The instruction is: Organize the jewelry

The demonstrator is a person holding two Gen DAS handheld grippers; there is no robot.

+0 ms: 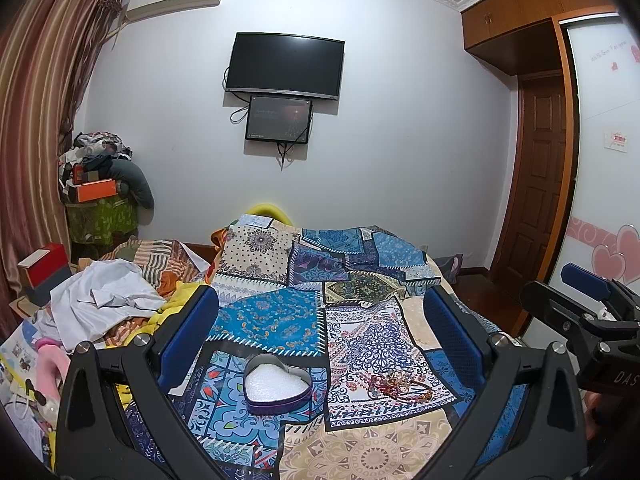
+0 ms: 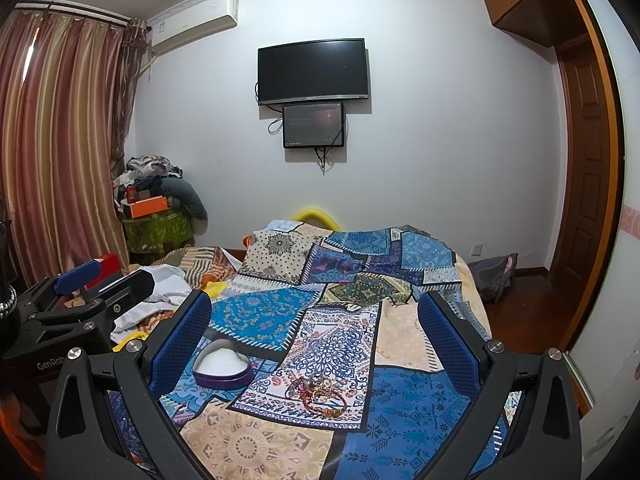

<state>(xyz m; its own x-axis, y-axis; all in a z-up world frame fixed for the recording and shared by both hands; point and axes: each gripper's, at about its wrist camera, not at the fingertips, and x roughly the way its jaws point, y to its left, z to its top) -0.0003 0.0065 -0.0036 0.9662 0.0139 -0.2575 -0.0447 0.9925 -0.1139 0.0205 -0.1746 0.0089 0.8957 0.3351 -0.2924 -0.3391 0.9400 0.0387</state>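
On the patchwork bedspread (image 2: 400,408), the jewelry tangle (image 2: 316,394) lies loose, with the heart-shaped tin (image 2: 222,368) just beside it at its 10 o'clock. I judge sorting not yet begun. Both my tools stand apart, empty: right tool (image 2: 314,336) above the pile, left tool (image 1: 320,332) above the tin. Next calls for lowering the right tool onto a single strand. Individual pieces in the tangle are too small to distinguish.
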